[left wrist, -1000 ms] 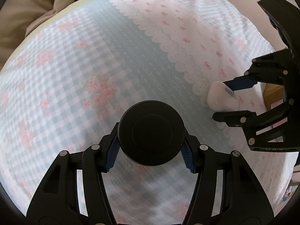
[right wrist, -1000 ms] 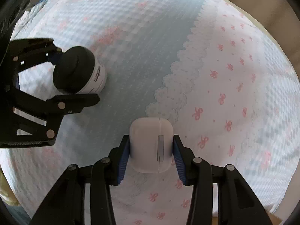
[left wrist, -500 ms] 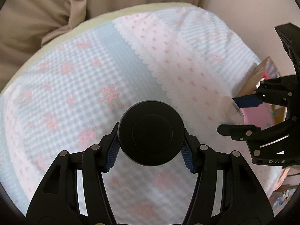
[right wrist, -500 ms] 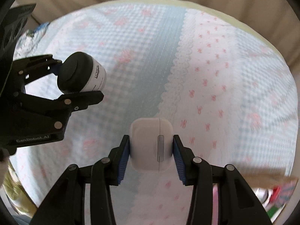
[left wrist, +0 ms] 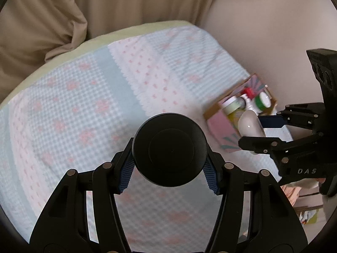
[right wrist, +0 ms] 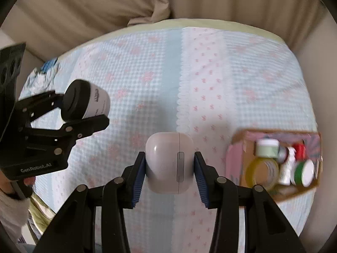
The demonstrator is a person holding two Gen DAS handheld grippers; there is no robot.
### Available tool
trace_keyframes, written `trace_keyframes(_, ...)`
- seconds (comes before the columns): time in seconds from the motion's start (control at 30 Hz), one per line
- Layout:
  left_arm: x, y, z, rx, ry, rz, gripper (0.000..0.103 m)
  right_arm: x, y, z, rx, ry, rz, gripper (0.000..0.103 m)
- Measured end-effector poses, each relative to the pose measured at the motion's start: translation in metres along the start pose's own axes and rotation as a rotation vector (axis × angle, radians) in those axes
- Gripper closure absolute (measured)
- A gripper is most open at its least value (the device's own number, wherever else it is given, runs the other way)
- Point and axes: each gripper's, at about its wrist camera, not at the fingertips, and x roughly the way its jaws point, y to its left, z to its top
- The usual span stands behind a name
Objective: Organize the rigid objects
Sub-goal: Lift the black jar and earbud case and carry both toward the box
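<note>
My left gripper (left wrist: 169, 170) is shut on a white jar with a black lid (left wrist: 170, 150), held well above the bed. The same jar (right wrist: 86, 103) and left gripper (right wrist: 84, 113) show at the left of the right wrist view. My right gripper (right wrist: 169, 168) is shut on a white earbud case (right wrist: 169, 165), also held in the air. In the left wrist view that case (left wrist: 249, 123) and right gripper (left wrist: 259, 128) hang in front of a cardboard box (left wrist: 217, 121) at the right.
The open cardboard box (right wrist: 238, 147) lies on the bed's right side with several jars and bottles inside. The bed (right wrist: 147, 73) has a blue-and-pink checked cover. Beige curtains (left wrist: 52, 16) hang behind it and a pale wall (left wrist: 263, 31) stands to the right.
Both grippers have risen with their objects, so the bed looks smaller and farther. The curtains, the wall and the cardboard box with bottles have come into view.
</note>
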Motion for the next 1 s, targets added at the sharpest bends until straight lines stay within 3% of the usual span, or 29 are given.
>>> trace_keyframes(0.17, -0.014, -0.034, 0.0, -0.008, -0.008, -0.002, 0.049, -0.039, -0.022, -0.023, 0.054, -0.044, -0.002, 0.062)
trace_keyframes(0.47, -0.01, -0.118, 0.005, -0.058, -0.037, 0.018, 0.049, -0.089, -0.099, -0.062, 0.115, -0.105, 0.011, 0.062)
trace_keyframes(0.7, 0.036, -0.193, 0.02, -0.097, -0.007, 0.023, 0.049, -0.102, -0.18, -0.082, 0.116, -0.108, 0.022, 0.062)
trace_keyframes(1.0, 0.119, -0.235, 0.032, -0.161, 0.08, 0.039, 0.049, -0.07, -0.259, -0.091, 0.151, -0.05, 0.078, 0.062)
